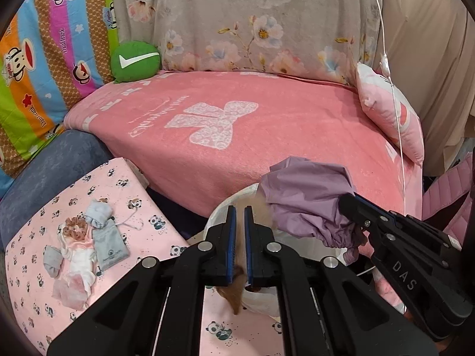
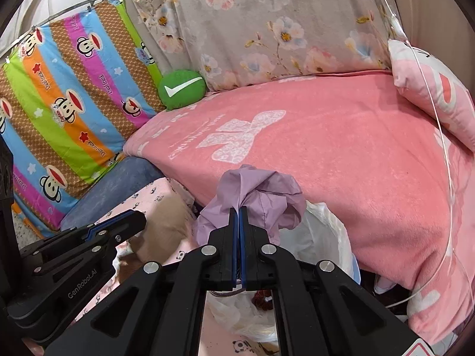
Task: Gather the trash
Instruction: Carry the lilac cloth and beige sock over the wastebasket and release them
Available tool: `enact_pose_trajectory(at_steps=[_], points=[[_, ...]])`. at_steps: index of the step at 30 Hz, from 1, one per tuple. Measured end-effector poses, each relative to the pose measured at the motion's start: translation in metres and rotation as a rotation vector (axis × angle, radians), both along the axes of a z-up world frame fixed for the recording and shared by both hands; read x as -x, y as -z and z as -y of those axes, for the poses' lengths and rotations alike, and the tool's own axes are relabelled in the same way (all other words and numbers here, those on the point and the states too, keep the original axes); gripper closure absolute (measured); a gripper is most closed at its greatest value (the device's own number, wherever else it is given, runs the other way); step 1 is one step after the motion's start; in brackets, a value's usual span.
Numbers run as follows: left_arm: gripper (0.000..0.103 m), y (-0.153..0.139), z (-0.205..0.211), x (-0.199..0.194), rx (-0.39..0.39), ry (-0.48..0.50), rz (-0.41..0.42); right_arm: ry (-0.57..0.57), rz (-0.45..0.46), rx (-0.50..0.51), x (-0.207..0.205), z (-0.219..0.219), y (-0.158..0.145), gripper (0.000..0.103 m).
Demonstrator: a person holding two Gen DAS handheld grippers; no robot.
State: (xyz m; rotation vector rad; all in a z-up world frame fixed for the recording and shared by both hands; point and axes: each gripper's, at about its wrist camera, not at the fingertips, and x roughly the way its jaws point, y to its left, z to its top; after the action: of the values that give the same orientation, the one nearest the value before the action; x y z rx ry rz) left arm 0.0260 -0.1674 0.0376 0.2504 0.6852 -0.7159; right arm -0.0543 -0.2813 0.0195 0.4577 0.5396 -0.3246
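My left gripper (image 1: 240, 210) is shut on a tan soft piece (image 1: 237, 292) that hangs down between its pads. It hovers over the white liner bag (image 1: 221, 209). My right gripper (image 2: 239, 210) is shut on a crumpled purple cloth (image 2: 261, 190) with an elastic hem, held above the same white bag (image 2: 322, 237). In the left wrist view the right gripper (image 1: 346, 203) comes in from the right with the purple cloth (image 1: 302, 201). In the right wrist view the left gripper (image 2: 138, 218) sits low left beside the tan piece (image 2: 166, 219). Loose scraps (image 1: 80, 246) lie on the panda-print surface (image 1: 38, 267).
A pink blanket (image 1: 267, 136) covers the seat ahead. A green check-mark cushion (image 1: 135, 60) sits at its back left and a pink pillow (image 1: 389, 112) at its right. A thin white cable (image 1: 396, 118) hangs at the right. A grey pouch (image 1: 109, 244) lies among the scraps.
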Motion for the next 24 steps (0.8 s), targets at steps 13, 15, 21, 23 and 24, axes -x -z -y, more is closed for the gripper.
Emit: enact_pose_trajectory(at_steps=[13,15,21,23,24], points=[[0.096,0.01,0.014,-0.001,-0.007,-0.01,-0.03,0.022,-0.018,0.006,0.001,0.006,0.01,0.093],[0.082,0.012,0.013,-0.004,-0.011,-0.029,-0.04,0.025,-0.017,0.007,0.001,0.004,0.01,0.087],[0.046,0.007,0.003,-0.003,-0.005,-0.071,0.003,0.031,-0.011,0.008,0.003,0.002,0.009,0.071],[0.046,0.005,-0.001,-0.003,0.004,-0.077,0.001,0.028,-0.01,0.008,0.002,0.001,0.008,0.07],[0.046,0.005,-0.002,-0.004,0.007,-0.079,0.001,0.025,-0.01,0.009,0.002,0.0,0.008,0.069]])
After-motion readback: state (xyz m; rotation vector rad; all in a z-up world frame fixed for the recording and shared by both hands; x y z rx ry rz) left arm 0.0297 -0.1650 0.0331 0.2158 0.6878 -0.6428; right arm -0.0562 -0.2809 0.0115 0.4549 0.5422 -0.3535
